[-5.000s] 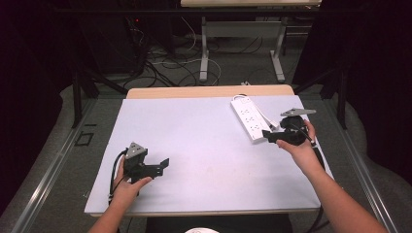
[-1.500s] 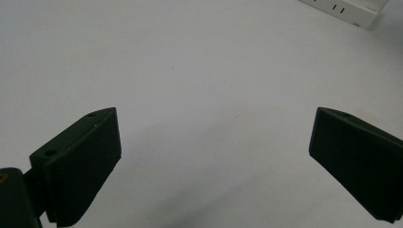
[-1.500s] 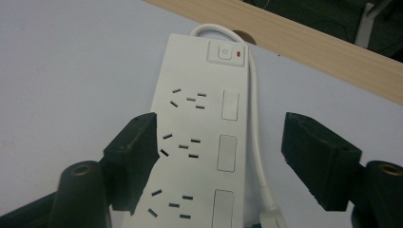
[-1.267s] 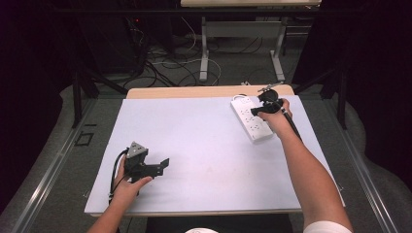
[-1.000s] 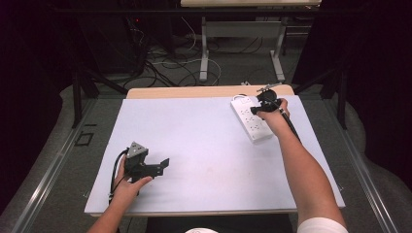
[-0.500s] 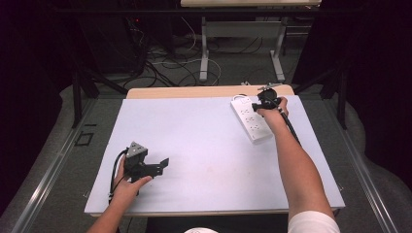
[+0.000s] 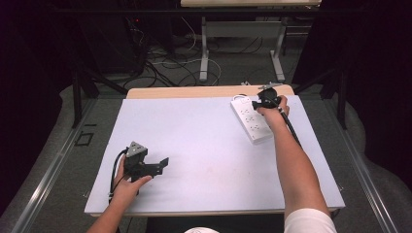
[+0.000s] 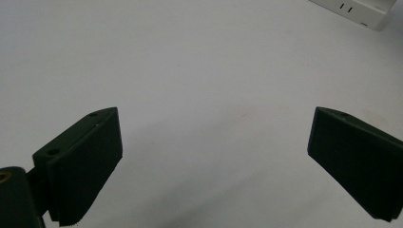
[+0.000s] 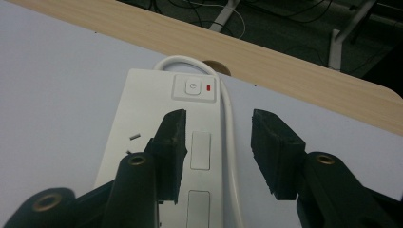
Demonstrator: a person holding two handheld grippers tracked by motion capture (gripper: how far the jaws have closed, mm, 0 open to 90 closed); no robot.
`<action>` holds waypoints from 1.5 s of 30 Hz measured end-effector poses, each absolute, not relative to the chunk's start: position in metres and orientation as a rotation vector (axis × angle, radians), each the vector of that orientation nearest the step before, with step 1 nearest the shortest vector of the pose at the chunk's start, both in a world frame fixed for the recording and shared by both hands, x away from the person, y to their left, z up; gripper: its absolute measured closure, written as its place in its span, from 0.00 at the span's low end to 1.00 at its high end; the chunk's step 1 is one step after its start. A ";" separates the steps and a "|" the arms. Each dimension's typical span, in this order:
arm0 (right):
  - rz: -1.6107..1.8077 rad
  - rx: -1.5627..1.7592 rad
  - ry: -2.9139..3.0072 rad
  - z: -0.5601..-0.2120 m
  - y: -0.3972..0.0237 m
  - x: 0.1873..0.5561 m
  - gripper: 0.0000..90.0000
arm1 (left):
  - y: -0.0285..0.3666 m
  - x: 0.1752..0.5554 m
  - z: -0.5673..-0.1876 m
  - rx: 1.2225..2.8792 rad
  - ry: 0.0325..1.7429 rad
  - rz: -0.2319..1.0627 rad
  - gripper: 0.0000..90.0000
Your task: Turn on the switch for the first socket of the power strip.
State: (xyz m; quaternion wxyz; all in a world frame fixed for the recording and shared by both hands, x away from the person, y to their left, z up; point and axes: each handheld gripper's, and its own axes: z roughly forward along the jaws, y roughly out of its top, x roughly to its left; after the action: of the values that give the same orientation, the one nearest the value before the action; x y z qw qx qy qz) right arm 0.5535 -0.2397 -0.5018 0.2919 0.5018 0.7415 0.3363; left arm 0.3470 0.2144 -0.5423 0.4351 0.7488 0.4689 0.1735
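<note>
- At the far right of the white table top [image 7: 204,145], close to the wooden back edge [image 7: 194,91]: white power strip [image 7: 251,120], lying flat and slanted, switch end toward the back.
- On that end, a square switch [image 9: 191,87] with a small red light [image 9: 209,87] beside it; white cord [image 9: 228,118] looping out of the end and running back along the strip's right side.
- Directly over the strip's switch end: right gripper [image 9: 217,137], partly open after just closing somewhat; left jaw over the strip's face, right jaw beyond the cord. Cord and right part of the strip between the jaws, pads not seen pressing on either; nothing held.
- Behind it, right hand [image 7: 272,108] and bare forearm reaching in from the bottom right.
- Well apart, at the near left of the table top: left gripper [image 8: 214,156], resting low in the left hand [image 7: 127,187], jaws spread wide, only bare white surface between them.
- Far off in the left gripper view, a corner of the power strip at the top right.
</note>
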 end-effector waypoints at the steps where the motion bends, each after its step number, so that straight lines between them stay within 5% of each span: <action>1: 0.895 1.338 1.977 -0.502 -0.240 0.553 0.62 | 0.214 0.347 -0.542 1.865 1.165 0.432 0.05; 32: 1.051 1.432 1.865 -0.525 -0.242 0.575 0.68 | 0.217 0.344 -0.546 1.878 1.202 0.447 0.06; 45: 1.079 1.437 1.875 -0.528 -0.243 0.578 0.87 | 0.217 0.345 -0.548 1.897 1.209 0.456 0.08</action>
State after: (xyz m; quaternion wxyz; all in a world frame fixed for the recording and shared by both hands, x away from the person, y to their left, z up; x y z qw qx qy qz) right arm 0.5784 -0.2427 -0.5279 0.2687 0.5329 0.6954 0.4002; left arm 0.3448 0.2173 -0.5485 0.4106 0.7536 0.4803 0.1810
